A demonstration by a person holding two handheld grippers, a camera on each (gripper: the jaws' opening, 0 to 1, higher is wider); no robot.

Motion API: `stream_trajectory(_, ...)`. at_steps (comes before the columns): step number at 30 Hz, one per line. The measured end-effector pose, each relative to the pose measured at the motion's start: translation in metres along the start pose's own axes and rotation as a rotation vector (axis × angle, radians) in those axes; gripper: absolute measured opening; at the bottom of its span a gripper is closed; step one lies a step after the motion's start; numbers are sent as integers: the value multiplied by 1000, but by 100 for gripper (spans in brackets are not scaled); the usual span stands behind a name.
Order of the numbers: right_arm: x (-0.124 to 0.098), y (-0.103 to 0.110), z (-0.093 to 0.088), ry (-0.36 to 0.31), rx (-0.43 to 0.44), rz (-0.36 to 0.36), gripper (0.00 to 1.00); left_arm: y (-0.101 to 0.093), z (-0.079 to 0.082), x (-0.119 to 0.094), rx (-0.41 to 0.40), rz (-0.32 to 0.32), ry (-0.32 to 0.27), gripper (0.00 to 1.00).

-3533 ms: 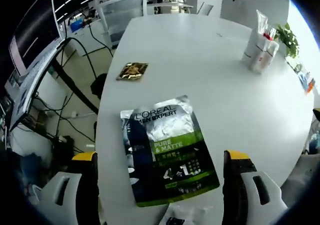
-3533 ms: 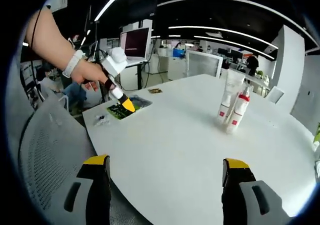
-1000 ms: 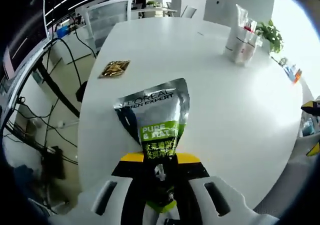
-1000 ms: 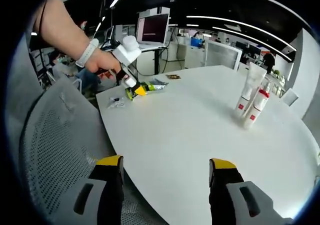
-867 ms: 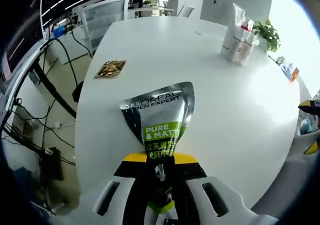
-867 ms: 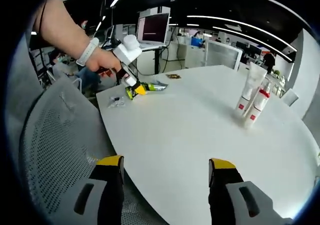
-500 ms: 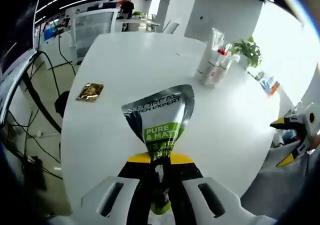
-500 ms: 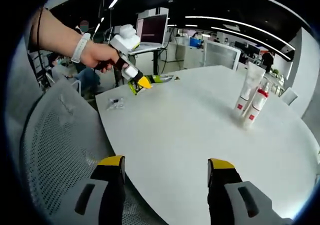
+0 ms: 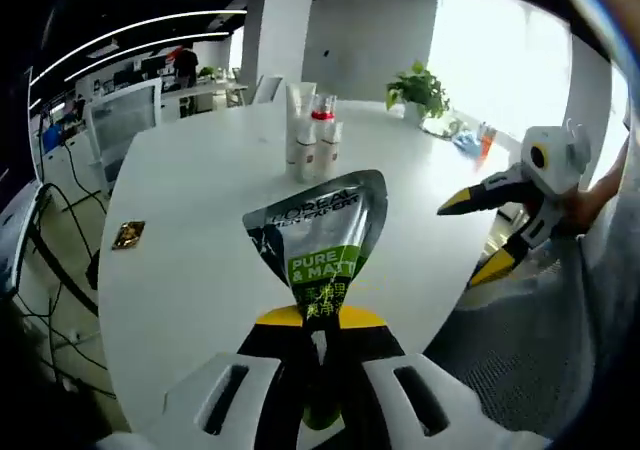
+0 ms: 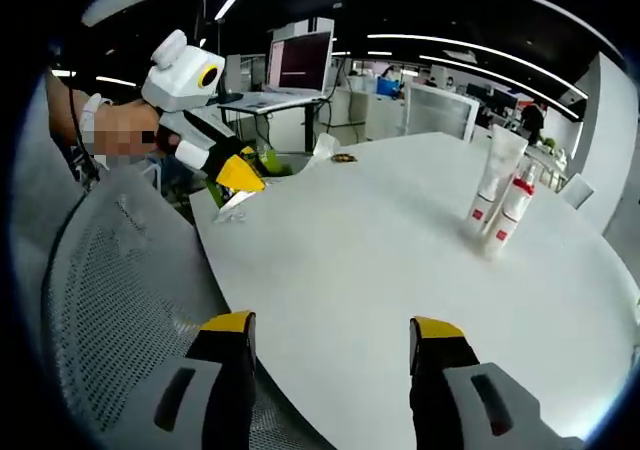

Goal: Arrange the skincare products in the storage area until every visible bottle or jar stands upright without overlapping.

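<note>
Left hand-held gripper [image 9: 318,332] is clamped on the L'Oréal sachet [image 9: 318,235], lifted above the white desk [image 9: 200,240]. Beyond it stand the tubes and pump bottle [image 9: 311,130]; a gold packet [image 9: 128,234] lies leftward. Right hand-held gripper [image 10: 330,342] hangs apart over the desk edge.

Bright window glare whitens one side, ceiling strip lights glow, and fisheye edges bend.
</note>
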State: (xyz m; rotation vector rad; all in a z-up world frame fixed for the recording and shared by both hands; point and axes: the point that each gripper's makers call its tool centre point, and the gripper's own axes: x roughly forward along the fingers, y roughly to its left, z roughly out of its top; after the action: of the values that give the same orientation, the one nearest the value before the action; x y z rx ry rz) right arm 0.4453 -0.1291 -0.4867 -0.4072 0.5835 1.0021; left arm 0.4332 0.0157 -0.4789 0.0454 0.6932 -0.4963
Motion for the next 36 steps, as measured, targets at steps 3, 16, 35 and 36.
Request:
stream_trajectory(3,0,2,-1,3,0,8,57,-2,-8,-1,-34,26,-1,4)
stream_trajectory(16,0,5,-2,9,16,31,54,-22,-10,10,250,82,40,5)
stream_trajectory(35,-20,10,43,-173,730,397,53,-65,12,8,607,-26,-116,5)
stream_trajectory(36,-22,13,48,-181,761,435,50,-69,12,8,622,-36,-122,5)
